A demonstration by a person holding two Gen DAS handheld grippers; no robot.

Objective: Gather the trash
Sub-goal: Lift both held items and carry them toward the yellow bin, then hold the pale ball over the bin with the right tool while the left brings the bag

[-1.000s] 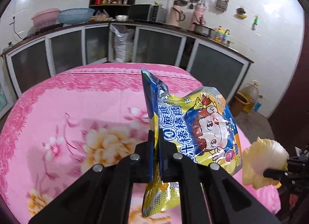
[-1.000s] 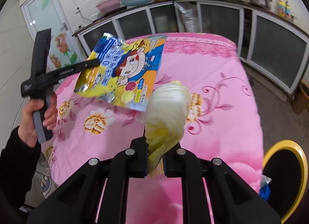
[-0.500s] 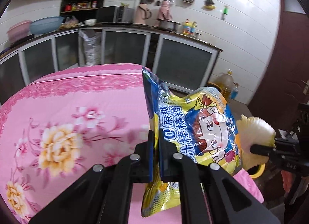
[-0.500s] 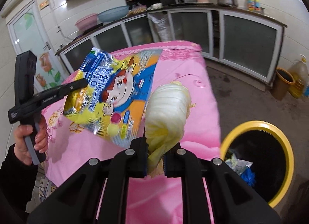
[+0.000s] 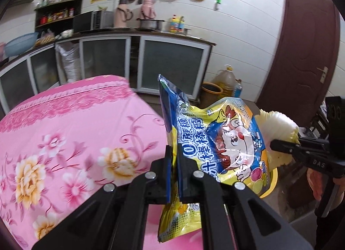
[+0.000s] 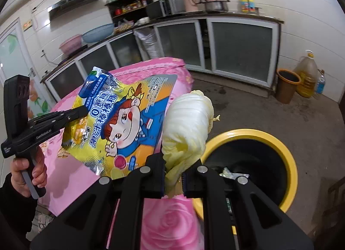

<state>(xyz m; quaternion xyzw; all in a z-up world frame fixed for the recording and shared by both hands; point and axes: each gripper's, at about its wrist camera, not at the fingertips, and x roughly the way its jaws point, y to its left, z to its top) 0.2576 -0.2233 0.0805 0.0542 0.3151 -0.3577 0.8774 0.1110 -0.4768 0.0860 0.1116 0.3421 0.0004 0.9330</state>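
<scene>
Both tongs loaded beside the yellow-rimmed bin (image 6: 289,157).
Left gripper (image 5: 174,163) pinches a crinkled glossy foil candy bag (image 5: 217,148); right gripper (image 6: 173,174) clamps a ribbed, pale cabbage leaf (image 6: 187,129).

The left gripper (image 5: 174,157) points forward and downward, its jaws pinched nearly together on a thin edge. In the right wrist view it reaches in from nine o'clock, with the left hand (image 6: 25,170) wrapped around its handle below a dark sleeve. The right gripper (image 6: 173,171) also tilts downward, jaws clamped, and enters the left wrist view from three o'clock.
</scene>
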